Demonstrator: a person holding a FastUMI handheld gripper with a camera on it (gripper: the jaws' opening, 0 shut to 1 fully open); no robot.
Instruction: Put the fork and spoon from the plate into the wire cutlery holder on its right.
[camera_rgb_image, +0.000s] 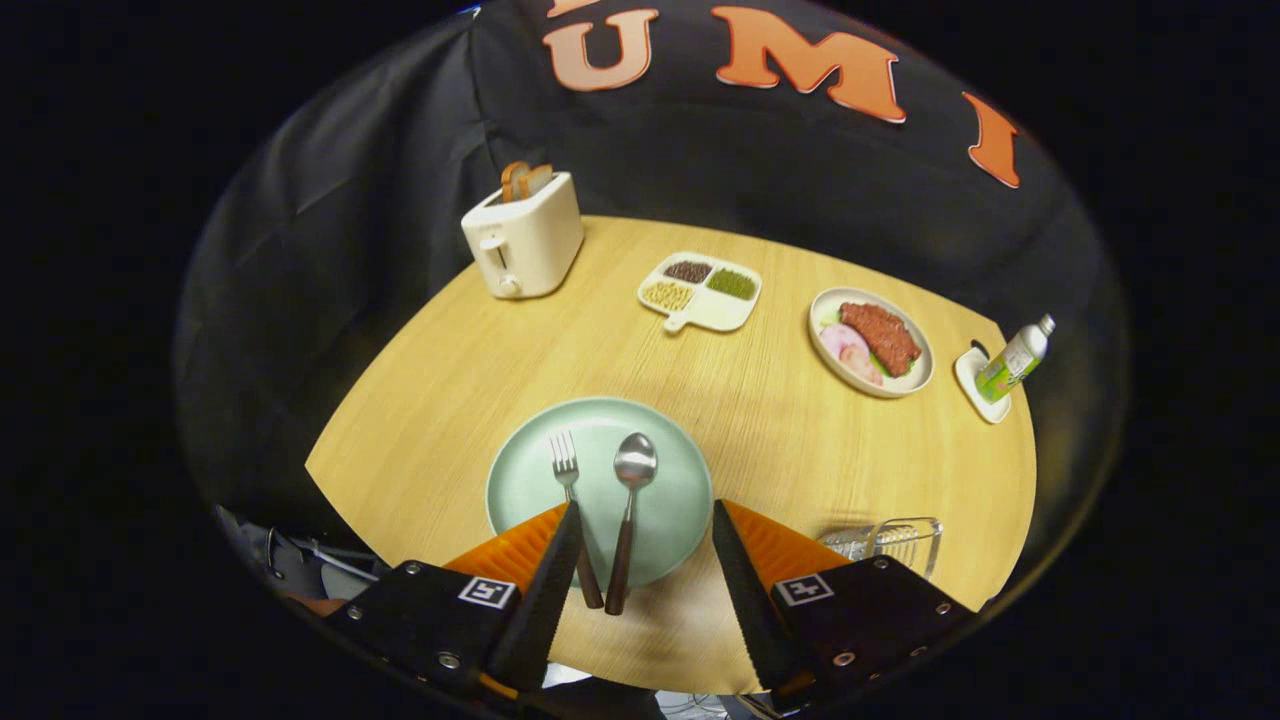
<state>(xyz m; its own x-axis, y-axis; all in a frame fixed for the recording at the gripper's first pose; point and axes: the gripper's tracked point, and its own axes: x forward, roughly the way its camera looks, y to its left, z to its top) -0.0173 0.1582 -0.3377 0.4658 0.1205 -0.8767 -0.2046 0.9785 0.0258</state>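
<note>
The gripper hangs over the near rim of the round pale-green plate, fingers spread wide, nothing pinched. On that plate lie the steel fork with dark handle and the matching steel spoon, side by side, handles overhanging the near rim. The clear wire cutlery holder stands right of the plate. Judged best: take one handle alone, closing squarely across it.

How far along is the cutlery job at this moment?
Nothing is done yet: the fork and spoon lie side by side on the green plate, and the wire holder to its right looks empty. Nothing is in hand; the gripper hovers with jaws open, the handles between them. Both pieces remain to be moved.
</note>
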